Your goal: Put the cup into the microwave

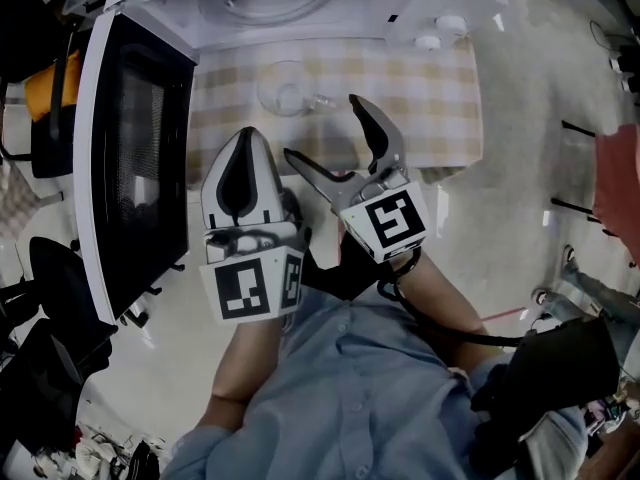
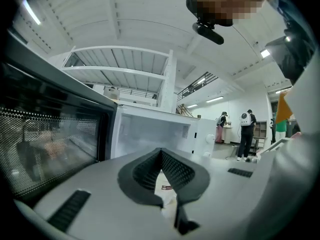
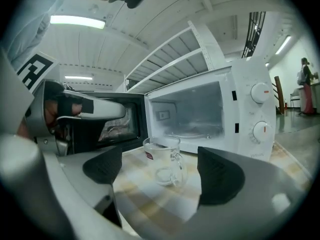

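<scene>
A clear glass cup [image 1: 287, 87] with a handle stands upright on the checked tablecloth [image 1: 430, 98], just in front of the white microwave [image 1: 300, 3], whose door [image 1: 130, 158] hangs wide open to the left. In the right gripper view the cup [image 3: 165, 160] sits ahead of the jaws, apart from them. My right gripper [image 1: 325, 133] is open, its jaws spread wide with nothing between them. My left gripper [image 1: 243, 173] is shut and holds nothing; it hovers near the table's front edge, beside the door. The left gripper view shows the pads [image 2: 172, 171] pressed together.
The microwave cavity [image 3: 187, 111] is lit and holds a glass turntable. Two control knobs [image 3: 261, 111] sit on its right panel. The open door stands along the table's left side. People stand far off in the room at the right.
</scene>
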